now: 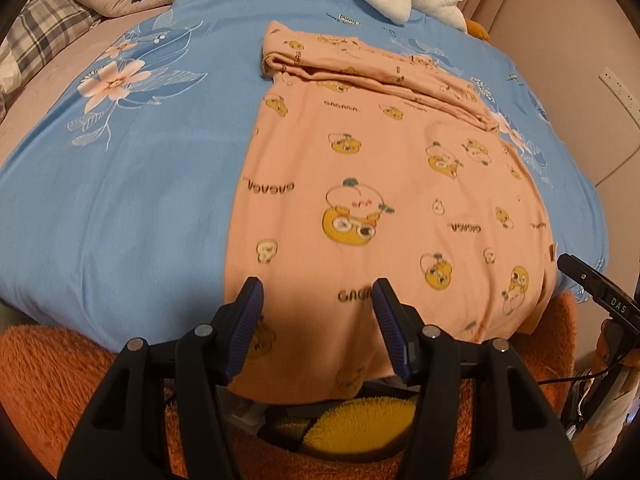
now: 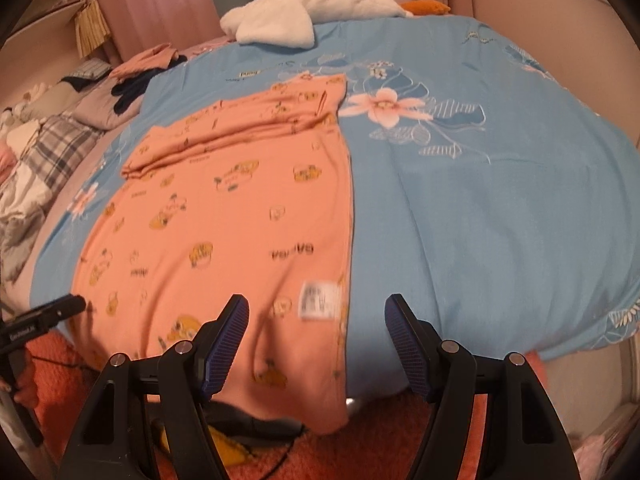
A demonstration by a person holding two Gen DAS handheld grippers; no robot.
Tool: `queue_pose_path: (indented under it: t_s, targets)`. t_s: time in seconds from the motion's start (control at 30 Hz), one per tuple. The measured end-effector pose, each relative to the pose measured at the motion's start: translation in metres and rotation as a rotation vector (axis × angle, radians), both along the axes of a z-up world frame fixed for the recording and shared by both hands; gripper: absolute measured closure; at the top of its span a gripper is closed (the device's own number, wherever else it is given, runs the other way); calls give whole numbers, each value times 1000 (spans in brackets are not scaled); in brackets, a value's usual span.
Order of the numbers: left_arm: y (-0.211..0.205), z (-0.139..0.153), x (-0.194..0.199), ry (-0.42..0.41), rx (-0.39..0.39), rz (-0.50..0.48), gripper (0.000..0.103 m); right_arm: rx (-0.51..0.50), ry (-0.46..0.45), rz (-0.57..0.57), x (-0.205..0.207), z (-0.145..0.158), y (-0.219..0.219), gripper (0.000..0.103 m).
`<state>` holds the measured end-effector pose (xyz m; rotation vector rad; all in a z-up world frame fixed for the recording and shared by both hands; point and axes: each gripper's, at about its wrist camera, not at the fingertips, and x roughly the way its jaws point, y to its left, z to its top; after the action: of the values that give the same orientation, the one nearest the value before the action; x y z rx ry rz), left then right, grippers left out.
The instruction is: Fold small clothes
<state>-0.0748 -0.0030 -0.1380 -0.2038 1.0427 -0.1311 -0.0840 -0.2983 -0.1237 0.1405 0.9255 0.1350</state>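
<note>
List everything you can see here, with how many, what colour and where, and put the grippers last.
Garment: one, peach with yellow cartoon prints, flat on the bed, far part folded over, near hem hanging off the edge.
Care label: one, white, near the garment's hem.
Bedsheet: one, blue with pink flowers, covering the bed.
Fluffy plush item: one, white, far end of the bed.
Rug: one, orange, on the floor below.
Left gripper: one, black with blue pads, open above the hem.
Right gripper: one, same colours, open above the garment's right edge.

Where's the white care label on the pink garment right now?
In the right wrist view, the care label sits near the pink garment's right edge, just ahead of the right gripper.
</note>
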Motion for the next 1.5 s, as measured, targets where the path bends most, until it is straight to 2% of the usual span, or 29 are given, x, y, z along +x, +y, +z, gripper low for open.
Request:
queue_pose_path:
  t_s: [0.2, 0.4, 0.57, 0.77, 0.87, 0.97, 1.07, 1.13, 1.17, 1.2, 1.23, 1.27, 1.33, 1.5]
  targets:
    - [4, -5, -15, 21, -30, 3, 47, 31, 38, 12, -9, -7, 0, 33]
    - [5, -12, -29, 15, -47, -38, 47, 32, 75, 31, -15, -16, 4, 33]
    - [14, -17, -33, 44, -88, 4, 48, 39, 99, 26, -14, -22, 4, 33]
    - [30, -13, -38, 25, -48, 64, 47, 37, 122, 41, -15, -27, 6, 33]
    - [40, -19, -35, 52, -45, 99, 48, 50, 137, 47, -14, -31, 5, 35]
    - [41, -27, -33, 74, -79, 89, 48, 59, 150, 66, -13, -33, 6, 42]
    - [40, -40, -30, 118, -134, 82, 48, 65, 165, 91, -14, -35, 7, 55]
    - [40, -44, -29, 118, -155, 86, 53, 36, 170, 96, -14, -36, 9, 69]
    - [39, -46, -29, 123, -164, 82, 58, 25, 167, 100, -16, -36, 9, 75]
    - [39, -47, -29, 132, -176, 75, 73, 28, 167, 112, -18, -36, 9, 90]
    - [37, -48, -28, 141, -193, 62, 82, 39, 167, 121, -19, -35, 9, 96]
    - [36, -47, -29, 141, -203, 45, 95, 41, 163, 124, -20, -34, 9, 96]
    - [34, -38, -33, 122, -189, 37, 95, 73, 157, 130, -21, -29, 5, 96]
    - [41, -2, -39, 30, -325, 25, 96, 240, 95, 158, -23, 0, -9, 97]
